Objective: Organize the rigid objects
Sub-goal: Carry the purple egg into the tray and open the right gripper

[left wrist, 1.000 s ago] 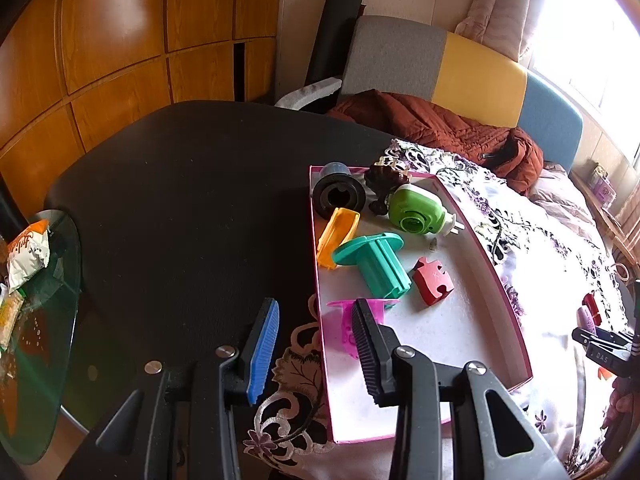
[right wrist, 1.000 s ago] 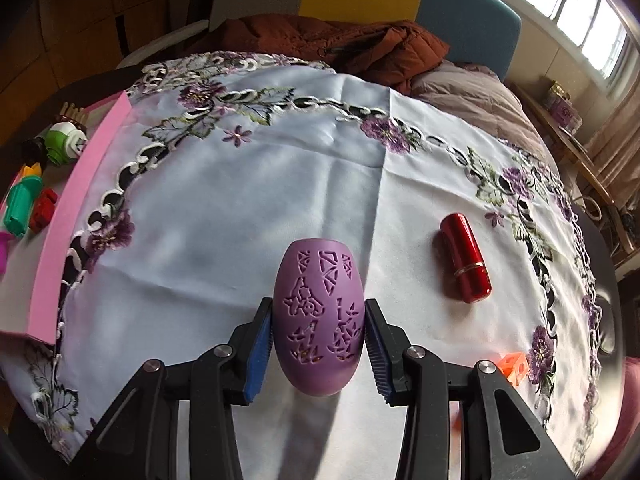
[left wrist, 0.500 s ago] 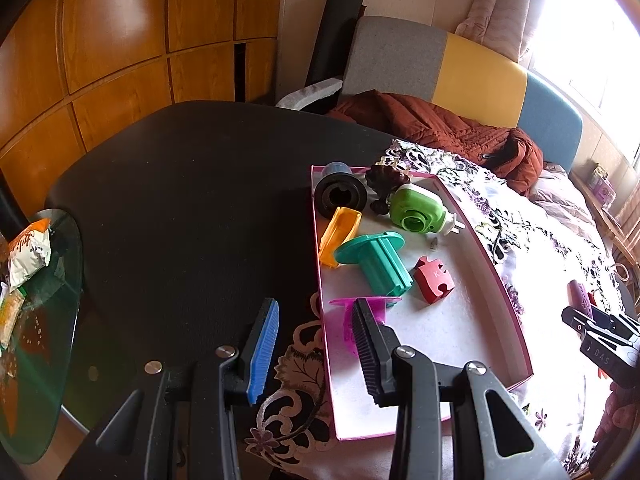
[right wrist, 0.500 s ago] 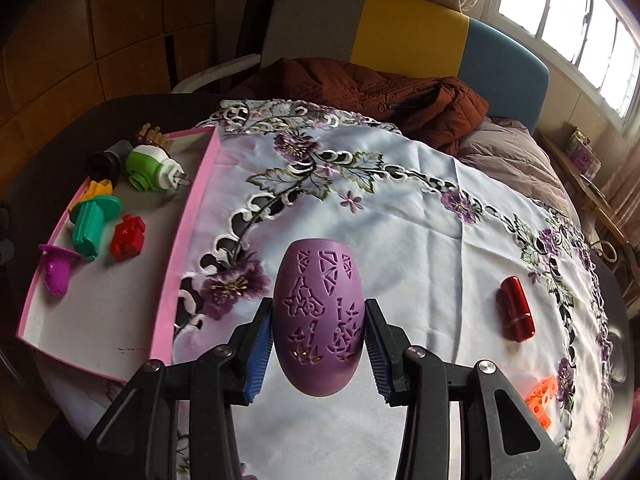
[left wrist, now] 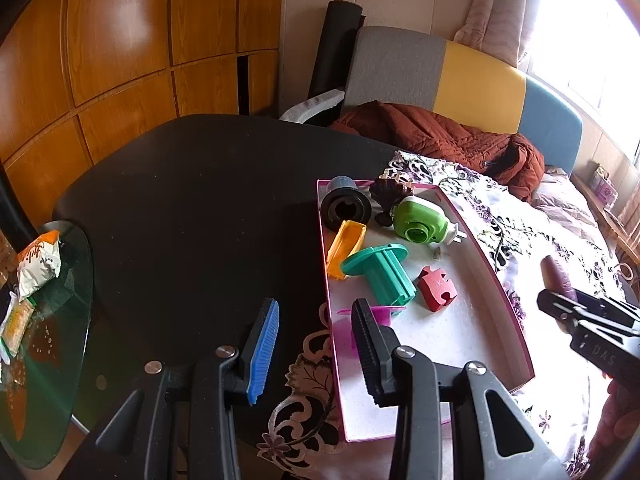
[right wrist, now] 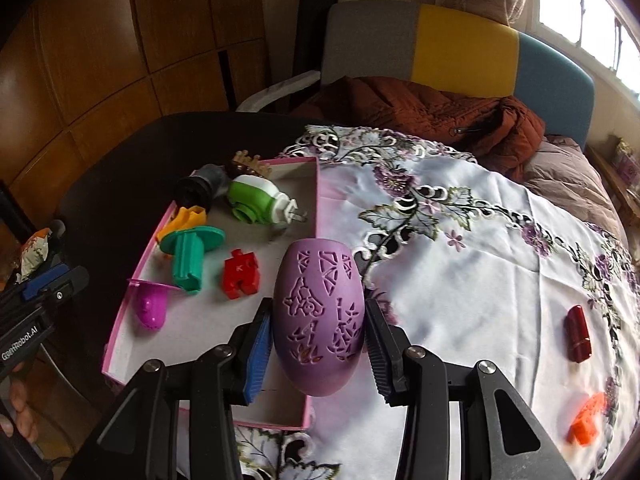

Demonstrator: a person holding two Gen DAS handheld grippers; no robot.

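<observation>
The right gripper (right wrist: pixel 319 350) is clamping the purple egg (right wrist: pixel 319 322) at frame centre, above the pink tray (right wrist: pixel 316 200); next, lowering into bare floor. The left gripper (left wrist: pixel 314 350) is idling, jaws apart.

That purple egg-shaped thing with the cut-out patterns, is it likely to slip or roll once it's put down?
The purple egg-shaped shell with cut-out patterns looks rigid, keeping its shape between the right gripper jaws. The holes suggest it's hollow and probably light. Its rounded sides could slip in the grip and may roll on the flat pink-rimmed tray.
</observation>
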